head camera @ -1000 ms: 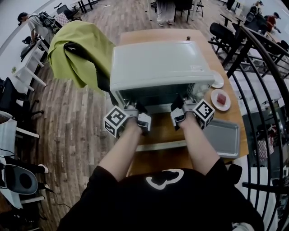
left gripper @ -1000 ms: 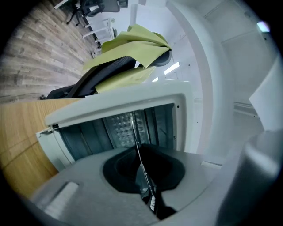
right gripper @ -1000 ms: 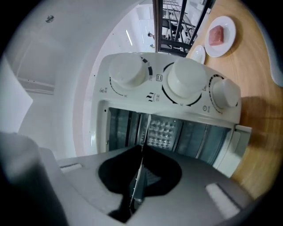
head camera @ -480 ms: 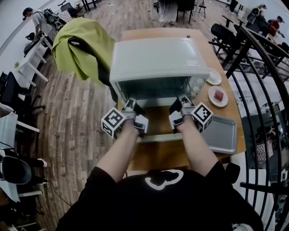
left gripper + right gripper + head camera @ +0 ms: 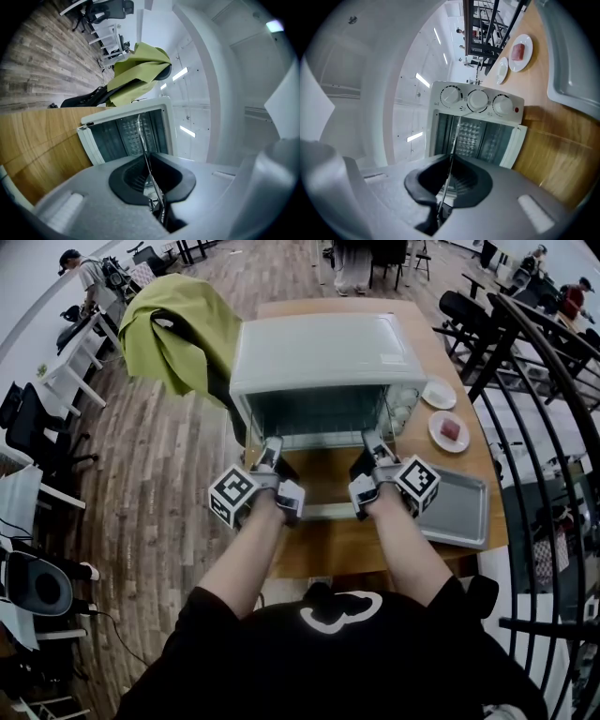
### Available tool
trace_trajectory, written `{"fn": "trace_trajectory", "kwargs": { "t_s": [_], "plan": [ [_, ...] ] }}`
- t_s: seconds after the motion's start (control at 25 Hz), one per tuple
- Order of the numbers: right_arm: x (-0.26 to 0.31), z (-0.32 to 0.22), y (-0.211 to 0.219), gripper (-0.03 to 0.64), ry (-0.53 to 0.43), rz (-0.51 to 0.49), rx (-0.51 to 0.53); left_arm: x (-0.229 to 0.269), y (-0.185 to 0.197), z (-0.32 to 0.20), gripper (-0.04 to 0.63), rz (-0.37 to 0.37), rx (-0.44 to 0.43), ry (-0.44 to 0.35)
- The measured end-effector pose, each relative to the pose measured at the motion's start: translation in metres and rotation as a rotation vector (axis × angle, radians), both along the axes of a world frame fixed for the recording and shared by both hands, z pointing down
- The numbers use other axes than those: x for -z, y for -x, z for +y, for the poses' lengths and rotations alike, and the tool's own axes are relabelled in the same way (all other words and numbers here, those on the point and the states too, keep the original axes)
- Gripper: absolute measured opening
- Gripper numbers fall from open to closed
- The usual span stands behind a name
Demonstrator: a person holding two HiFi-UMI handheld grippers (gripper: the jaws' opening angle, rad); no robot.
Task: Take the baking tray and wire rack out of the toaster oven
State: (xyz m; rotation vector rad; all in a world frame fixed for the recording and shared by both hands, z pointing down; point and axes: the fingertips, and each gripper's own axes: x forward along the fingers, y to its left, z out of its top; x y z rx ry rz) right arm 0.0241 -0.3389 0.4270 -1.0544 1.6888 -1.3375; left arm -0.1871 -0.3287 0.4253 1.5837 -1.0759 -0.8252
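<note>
The white toaster oven stands on the wooden table with its door folded down. My left gripper and right gripper are level in front of its mouth, one at each side. Both are shut on the wire rack, which shows edge-on as a thin wire between the left gripper's jaws and again as a thin wire between the right gripper's jaws. In the head view the rack is too thin to make out. The grey baking tray lies on the table at the right.
Two small plates sit right of the oven, the nearer with something red on it. A chair draped in green cloth stands to the left of the table. A black railing runs along the right. People stand far off.
Both grippers have drawn back from the oven mouth towards the person, still shut on the rack. The oven's dark inside now shows more.
</note>
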Motion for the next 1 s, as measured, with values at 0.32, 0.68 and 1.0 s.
{"fn": "trace_trajectory", "kwargs": {
  "t_s": [0.32, 0.68, 1.0],
  "plan": [
    [0.008, 0.032, 0.006, 0.014, 0.002, 0.005, 0.011, 0.008, 0.006, 0.031, 0.017, -0.004, 0.001, -0.001],
    [0.005, 0.083, -0.01, 0.017, -0.023, 0.034, 0.031, 0.005, -0.01, 0.082, 0.017, -0.014, 0.004, -0.019],
    [-0.002, 0.138, -0.009, 0.015, -0.052, 0.042, 0.052, -0.002, -0.01, 0.139, 0.017, -0.023, 0.0, -0.039]
  ]
}}
